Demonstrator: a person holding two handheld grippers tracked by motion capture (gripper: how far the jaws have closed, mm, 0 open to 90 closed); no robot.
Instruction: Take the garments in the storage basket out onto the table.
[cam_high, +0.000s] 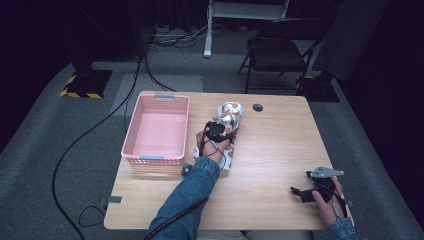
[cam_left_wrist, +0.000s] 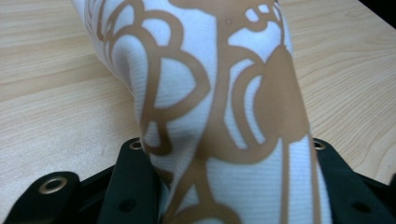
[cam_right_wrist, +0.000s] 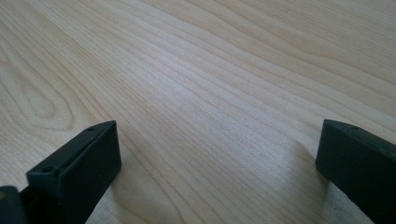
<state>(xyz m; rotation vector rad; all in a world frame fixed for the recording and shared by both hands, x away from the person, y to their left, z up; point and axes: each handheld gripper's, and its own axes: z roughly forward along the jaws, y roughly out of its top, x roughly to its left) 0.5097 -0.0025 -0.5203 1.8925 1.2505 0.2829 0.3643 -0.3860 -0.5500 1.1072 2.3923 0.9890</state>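
Pick-up step, by the look of it: left gripper (cam_high: 223, 131) clamped on patterned cloth (cam_left_wrist: 210, 102) at table (cam_high: 270, 150) centre, basket (cam_high: 157, 129) at 9 o'clock from it. Right gripper (cam_high: 300, 194) idle at 4 o'clock, jaws spread, nothing between. Next, likely: lift, swing toward basket, release.

Pink basket (cam_high: 156, 131) just left of the patterned cloth (cam_high: 229, 120) (bare table (cam_high: 280, 150) rightward)
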